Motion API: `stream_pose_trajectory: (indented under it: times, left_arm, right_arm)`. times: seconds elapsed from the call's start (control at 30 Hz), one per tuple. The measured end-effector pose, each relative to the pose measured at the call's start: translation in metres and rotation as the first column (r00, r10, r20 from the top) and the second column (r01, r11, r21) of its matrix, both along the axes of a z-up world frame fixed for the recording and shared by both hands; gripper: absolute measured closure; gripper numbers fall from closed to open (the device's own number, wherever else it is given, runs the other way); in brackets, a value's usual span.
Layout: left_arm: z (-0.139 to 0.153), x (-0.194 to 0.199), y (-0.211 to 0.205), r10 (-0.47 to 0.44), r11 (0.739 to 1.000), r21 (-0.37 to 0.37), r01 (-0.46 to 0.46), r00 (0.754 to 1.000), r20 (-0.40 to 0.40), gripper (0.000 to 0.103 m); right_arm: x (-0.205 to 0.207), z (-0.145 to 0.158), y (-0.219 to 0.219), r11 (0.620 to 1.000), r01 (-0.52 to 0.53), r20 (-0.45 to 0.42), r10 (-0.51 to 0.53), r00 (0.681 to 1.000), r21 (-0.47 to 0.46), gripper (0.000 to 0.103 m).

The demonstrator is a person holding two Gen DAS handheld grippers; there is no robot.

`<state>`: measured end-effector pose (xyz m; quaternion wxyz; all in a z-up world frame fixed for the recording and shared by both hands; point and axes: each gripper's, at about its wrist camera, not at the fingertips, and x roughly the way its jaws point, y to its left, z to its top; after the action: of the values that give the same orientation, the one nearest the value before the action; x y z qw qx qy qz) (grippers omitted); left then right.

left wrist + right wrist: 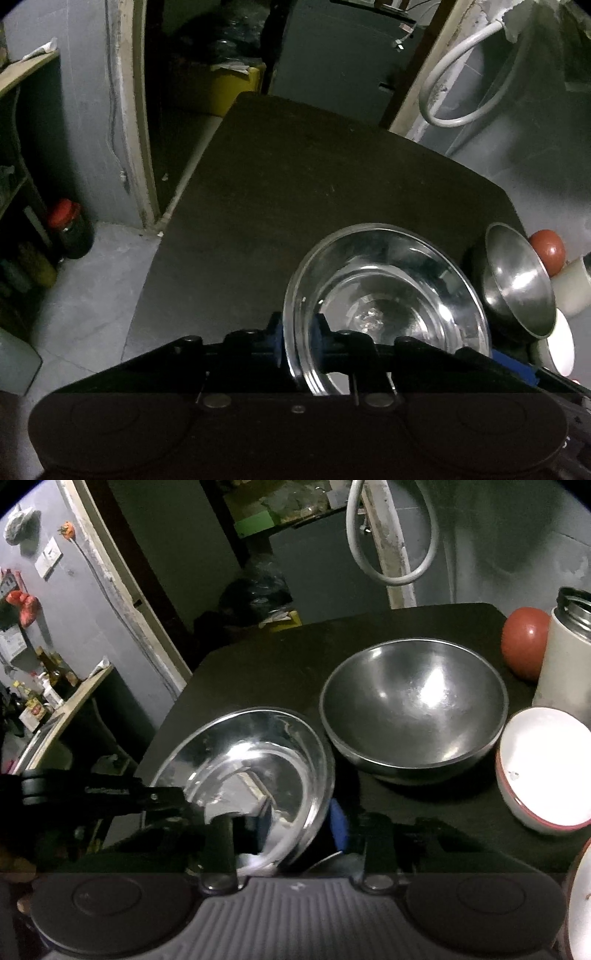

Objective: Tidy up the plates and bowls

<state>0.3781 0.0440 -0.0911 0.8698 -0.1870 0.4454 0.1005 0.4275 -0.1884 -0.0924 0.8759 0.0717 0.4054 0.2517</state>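
Both tongs are gripping the same glass bowl (384,306), one at each side of its rim, and the step in hand looks like carrying it toward the steel bowl (413,709) to nest or stack the two.

To do this well, the person is best keeping both pairs level with each other, since the glass bowl is tilting and its wall is smooth; a rim pinch on glass is likely to slip if either side twists. Moving both hands together, and lowering rather than dropping, should spare the glass a knock against the steel rim. Whether the glass bowl fits inside the steel one is hard to judge from here; the two look close in width.

The left tongs (299,338) are pressed onto the near rim of the glass bowl, one blue pad outside the wall and one inside. In the right wrist view, the right tongs (295,827) are pinching the rim likewise, the blue pad showing just outside the glass. The bowl is sitting directly ahead of both pairs, over the dark surface (295,177), though contact with it cannot be told.

The steel bowl is standing just beside the glass bowl, with a white bowl (546,768) near its other side.
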Motion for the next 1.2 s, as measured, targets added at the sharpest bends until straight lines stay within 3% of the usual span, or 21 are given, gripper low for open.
stream_pose_trajectory:
  times: [0.13,0.43,0.7,0.97,1.2]
  left_arm:
    - [0.001,-0.003,0.001,0.017,1.000,-0.002,-0.017,1.000,0.013,0.093]
    - [0.023,-0.022,0.004,0.017,0.999,0.025,-0.019,0.996,0.086,0.094]
    - [0.053,-0.057,0.007,-0.047,0.998,0.053,0.039,0.988,0.145,0.093]
    - [0.067,-0.102,0.014,-0.126,0.991,0.063,0.118,0.981,0.145,0.092]
    - [0.060,-0.144,0.020,-0.197,0.976,0.110,0.186,0.975,0.106,0.091]
  right_arm:
    - [-0.003,0.000,-0.004,1.000,0.012,0.004,-0.012,1.000,-0.002,0.079]
    - [-0.024,0.019,0.005,1.000,0.012,0.063,-0.012,0.998,0.000,0.080]
    - [-0.064,0.040,0.006,1.000,0.018,0.095,-0.017,0.995,-0.005,0.080]
    - [-0.116,0.051,0.018,0.999,0.018,0.093,-0.014,0.996,-0.038,0.080]
    - [-0.159,0.048,0.028,0.997,-0.011,0.054,0.016,0.998,-0.080,0.079]
